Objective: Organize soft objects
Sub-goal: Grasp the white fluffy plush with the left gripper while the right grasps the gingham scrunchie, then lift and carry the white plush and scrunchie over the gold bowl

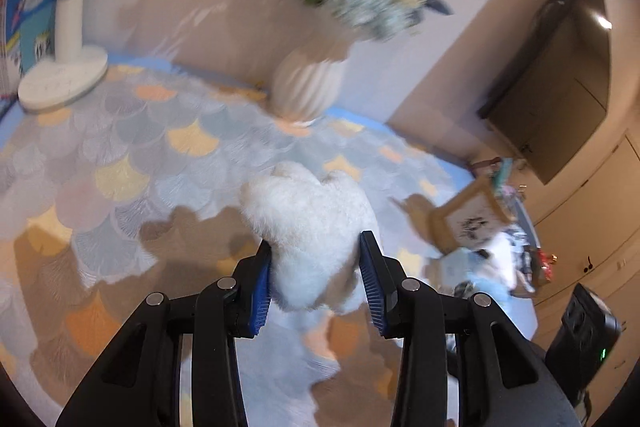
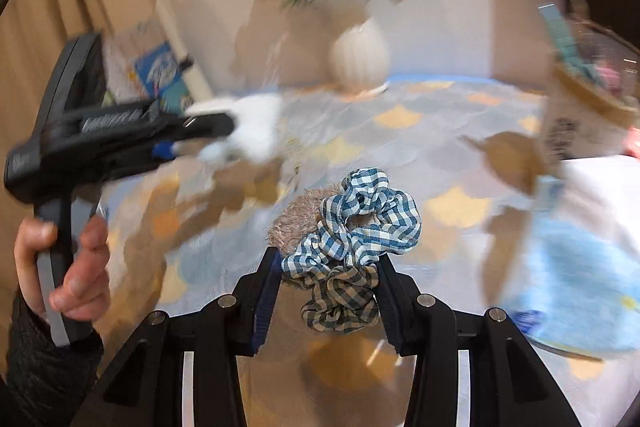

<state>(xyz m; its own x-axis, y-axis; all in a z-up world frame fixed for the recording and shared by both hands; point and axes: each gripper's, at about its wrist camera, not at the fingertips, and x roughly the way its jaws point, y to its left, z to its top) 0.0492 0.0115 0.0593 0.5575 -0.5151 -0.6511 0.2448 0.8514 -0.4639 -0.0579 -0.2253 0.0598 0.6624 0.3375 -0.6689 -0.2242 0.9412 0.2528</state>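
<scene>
Two tools hold soft goods above the scallop-patterned table (image 1: pixel 120 131): left tool (image 1: pixel 315 247) clamps a fluffy white plush (image 1: pixel 308 211), right tool (image 2: pixel 328 263) pinches blue gingham fabric scrunchies (image 2: pixel 360 227); both look light and compressible, best gripped mid-bulk.

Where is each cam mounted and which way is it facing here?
Left wrist: on the left gripper, looking along its fingers at the white fluffy toy they clamp, above the patterned cloth; only the fingers show.
Right wrist: on the right gripper, looking along its fingers at the checked scrunchies; the left hand shows with its gripper.
Shared: white vase with flowers, toy, cloth, basket.
</scene>
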